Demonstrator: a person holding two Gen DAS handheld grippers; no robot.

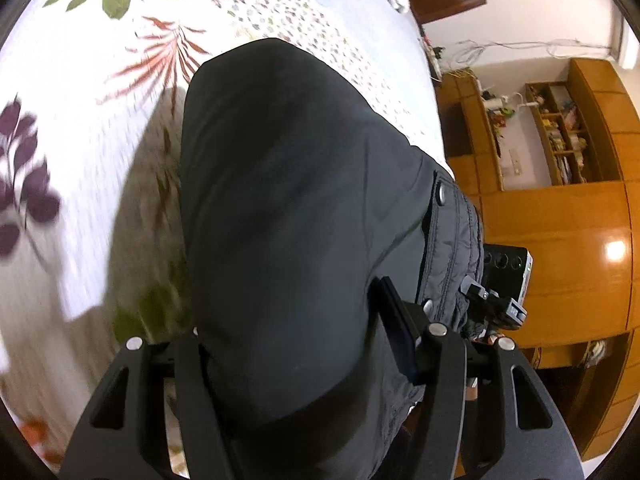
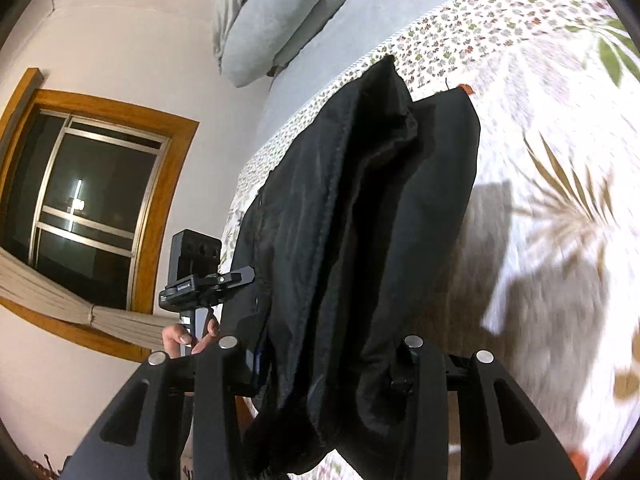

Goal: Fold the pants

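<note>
Dark grey pants (image 1: 288, 184) hang between my two grippers above the bed. In the left wrist view the fabric bunches between the fingers of my left gripper (image 1: 296, 340), which is shut on it. The waistband with metal snaps (image 1: 442, 194) runs off to the right, toward my right gripper (image 1: 496, 304). In the right wrist view the pants (image 2: 360, 208) lie in long folds, and my right gripper (image 2: 328, 360) is shut on their near end. The far end rests on the sheet. To the left a hand (image 2: 188, 338) holds my left gripper (image 2: 208, 280).
The bed is covered by a white sheet (image 1: 80, 80) printed with leaves, and a small-flowered strip (image 2: 460, 28) runs along one side. A grey pillow (image 2: 264, 12) lies at the head, near a window (image 2: 88, 188). Wooden cabinets and shelves (image 1: 560, 208) stand beyond the bed.
</note>
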